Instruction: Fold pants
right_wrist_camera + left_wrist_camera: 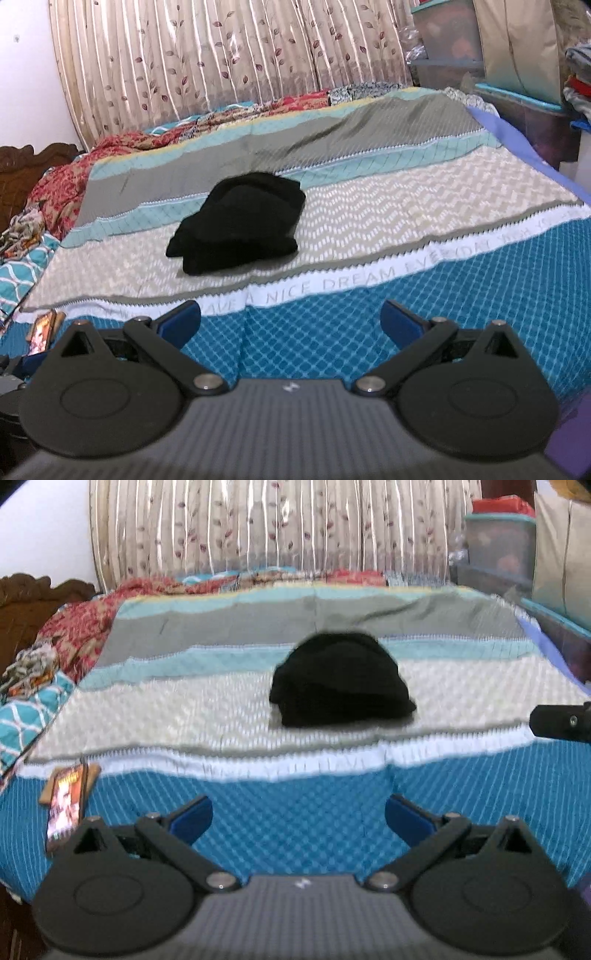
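Observation:
The black pants (340, 681) lie in a compact folded bundle on the cream band of the striped bedspread (166, 720), near the middle of the bed. They also show in the right wrist view (240, 229). My left gripper (298, 818) is open and empty, held over the blue band well short of the pants. My right gripper (290, 319) is open and empty, also over the blue band, with the pants ahead and to its left. Part of the right gripper shows at the right edge of the left wrist view (561, 722).
A phone (65, 808) lies on the bed's front left corner. A red patterned blanket (85, 627) is heaped along the left and far side. Floral curtains (221, 62) hang behind the bed. Storage boxes (524, 110) stand to the right. A wooden headboard (22, 166) is at left.

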The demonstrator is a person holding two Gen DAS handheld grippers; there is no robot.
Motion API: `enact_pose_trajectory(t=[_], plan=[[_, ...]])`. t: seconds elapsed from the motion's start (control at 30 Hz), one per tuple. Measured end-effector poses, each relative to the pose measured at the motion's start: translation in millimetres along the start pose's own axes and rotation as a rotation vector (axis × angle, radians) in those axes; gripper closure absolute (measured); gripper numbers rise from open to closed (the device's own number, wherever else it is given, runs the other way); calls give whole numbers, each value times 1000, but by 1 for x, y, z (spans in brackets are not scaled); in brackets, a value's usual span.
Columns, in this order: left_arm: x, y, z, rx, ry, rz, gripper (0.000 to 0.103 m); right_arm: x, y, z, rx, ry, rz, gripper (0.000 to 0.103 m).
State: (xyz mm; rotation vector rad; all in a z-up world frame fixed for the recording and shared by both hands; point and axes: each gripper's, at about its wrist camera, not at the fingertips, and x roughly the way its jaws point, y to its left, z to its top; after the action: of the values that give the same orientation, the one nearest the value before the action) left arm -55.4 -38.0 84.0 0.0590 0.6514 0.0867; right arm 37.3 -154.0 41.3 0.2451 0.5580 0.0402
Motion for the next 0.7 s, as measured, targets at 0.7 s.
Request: enact_pose_trajectory(t=[0.7], plan=[[-31,15,64,-24,-174,-10,0,-19,29,58,-10,-114,163,0]])
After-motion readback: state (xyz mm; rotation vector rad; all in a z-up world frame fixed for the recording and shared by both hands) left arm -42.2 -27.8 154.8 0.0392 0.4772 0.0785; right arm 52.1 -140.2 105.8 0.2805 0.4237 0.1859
